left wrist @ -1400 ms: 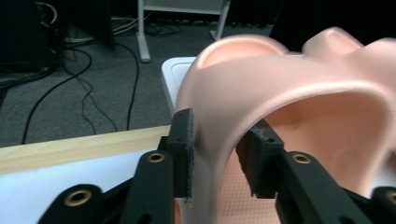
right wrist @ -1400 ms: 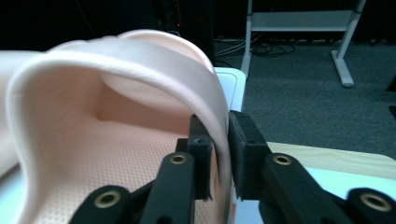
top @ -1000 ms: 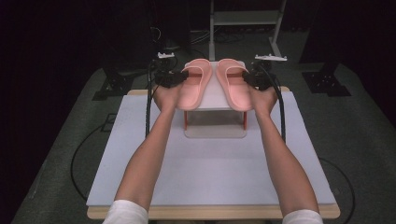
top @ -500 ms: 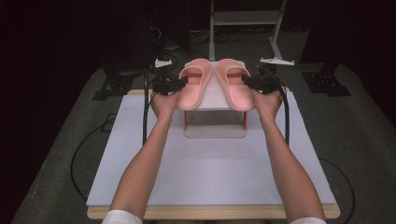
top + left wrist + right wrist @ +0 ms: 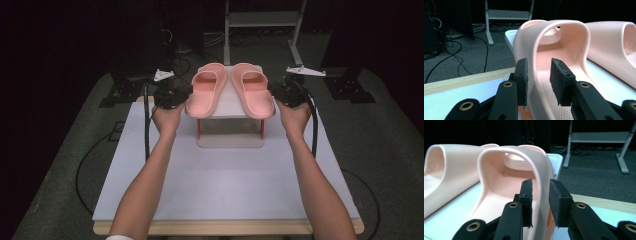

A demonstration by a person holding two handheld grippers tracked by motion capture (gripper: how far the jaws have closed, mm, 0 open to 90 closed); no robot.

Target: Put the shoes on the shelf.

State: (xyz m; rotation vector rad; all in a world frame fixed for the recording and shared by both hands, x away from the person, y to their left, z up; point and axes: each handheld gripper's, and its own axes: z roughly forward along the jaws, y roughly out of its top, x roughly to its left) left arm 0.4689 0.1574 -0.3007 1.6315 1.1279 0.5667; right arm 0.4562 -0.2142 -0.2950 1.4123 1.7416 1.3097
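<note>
Slides: 2 pink rubber slides sit side by side on a small white stand (image 5: 231,102) at the table's (image 5: 220,195) far end. Left gripper (image 5: 539,75) jaws straddle the outer strap wall of the left slide (image 5: 206,90), parted, not yet pinching. Right gripper (image 5: 540,196) likewise straddles the right slide (image 5: 252,90), outboard of the stand. Likely placed for a simultaneous lift.

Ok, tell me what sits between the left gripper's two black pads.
In the left gripper view, the left gripper straddles the outer sidewall of the left pink rubber slipper, with gaps showing beside it.
</note>
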